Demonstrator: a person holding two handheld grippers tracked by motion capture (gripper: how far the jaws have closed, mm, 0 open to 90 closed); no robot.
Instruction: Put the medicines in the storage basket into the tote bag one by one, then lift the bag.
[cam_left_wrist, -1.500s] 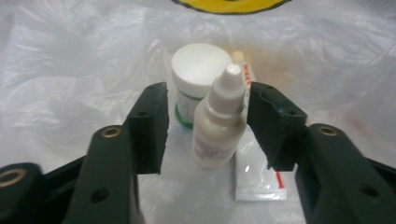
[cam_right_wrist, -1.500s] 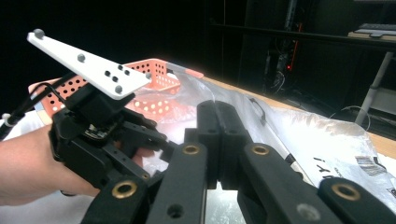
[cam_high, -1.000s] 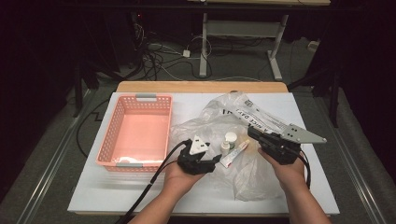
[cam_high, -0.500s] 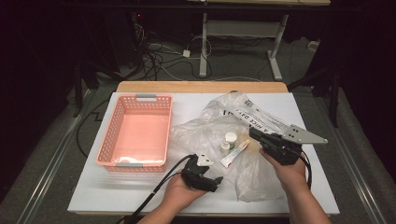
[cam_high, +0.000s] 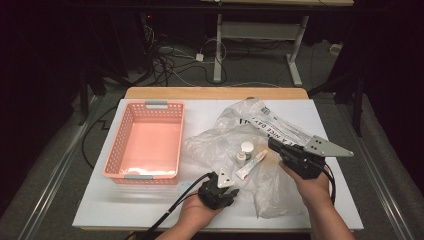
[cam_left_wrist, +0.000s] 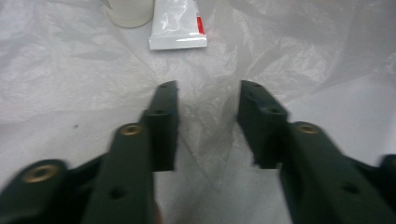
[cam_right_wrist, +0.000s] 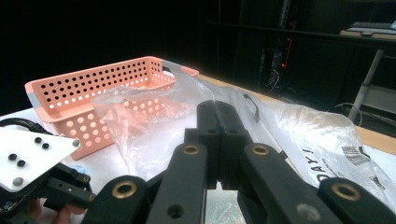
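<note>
Clear crinkled plastic, the bag (cam_high: 260, 150) sprawls over the table's (cam_high: 100, 200) right half beside the pink basket (cam_high: 145, 142); a tube (cam_high: 250, 167) and a bottle (cam_high: 246, 150) lie at its middle. The left gripper (cam_high: 231, 191) sits low at the bag's near edge.

Left gripper view: its jaws have just been closing, film between them (not pinched yet).

Right gripper view: the right gripper (cam_right_wrist: 218, 109) is clamped shut on lifted film.

Black capitals reading "A NICE DAY" printed along a white strip on the clear plastic bag (cam_high: 260, 131) in the high view. Same print ending "DAY!" beside a barcode, digits too small to read, in the right gripper view. Lettering on the white tube (cam_left_wrist: 177, 24) illegible.
</note>
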